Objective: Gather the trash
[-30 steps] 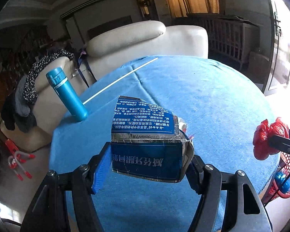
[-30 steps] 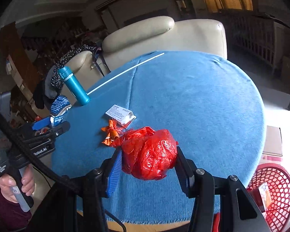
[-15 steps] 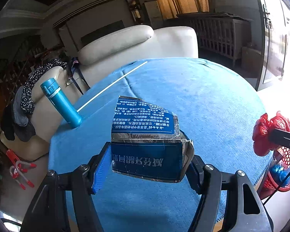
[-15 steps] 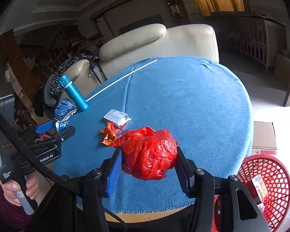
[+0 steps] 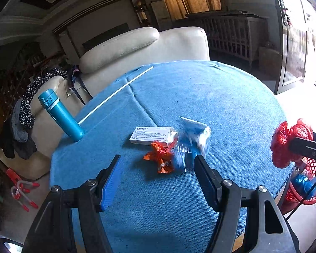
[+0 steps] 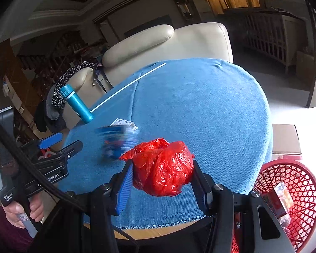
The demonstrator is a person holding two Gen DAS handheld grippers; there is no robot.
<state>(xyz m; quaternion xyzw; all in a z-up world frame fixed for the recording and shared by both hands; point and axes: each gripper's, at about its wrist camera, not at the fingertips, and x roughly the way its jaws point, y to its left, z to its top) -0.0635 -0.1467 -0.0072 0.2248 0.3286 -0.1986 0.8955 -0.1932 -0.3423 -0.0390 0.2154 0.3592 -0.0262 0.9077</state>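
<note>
My left gripper [image 5: 158, 160] is open, nothing between its blue and black fingers. Just beyond its right finger, a blue carton [image 5: 191, 141] shows as a motion blur over the blue tablecloth [image 5: 210, 97]. It is beside an orange wrapper [image 5: 161, 158] and a white medicine box [image 5: 151, 135]. My right gripper [image 6: 161, 168] is shut on a crumpled red plastic bag [image 6: 162, 168], held above the table's near edge. The right wrist view shows the left gripper [image 6: 70, 141] at the left, held by a hand, with the blurred carton [image 6: 115, 141] past it.
A red mesh basket [image 6: 288, 200] with some trash in it stands on the floor at the table's right edge. On the left of the table stand a teal bottle [image 5: 60, 113] and a long white stick [image 5: 115, 94]. A cream sofa [image 5: 141, 48] is behind.
The blue carton was clamped in the left gripper; now it is out of the jaws and blurred on the table by the orange wrapper. The red bag stays in the right gripper.
</note>
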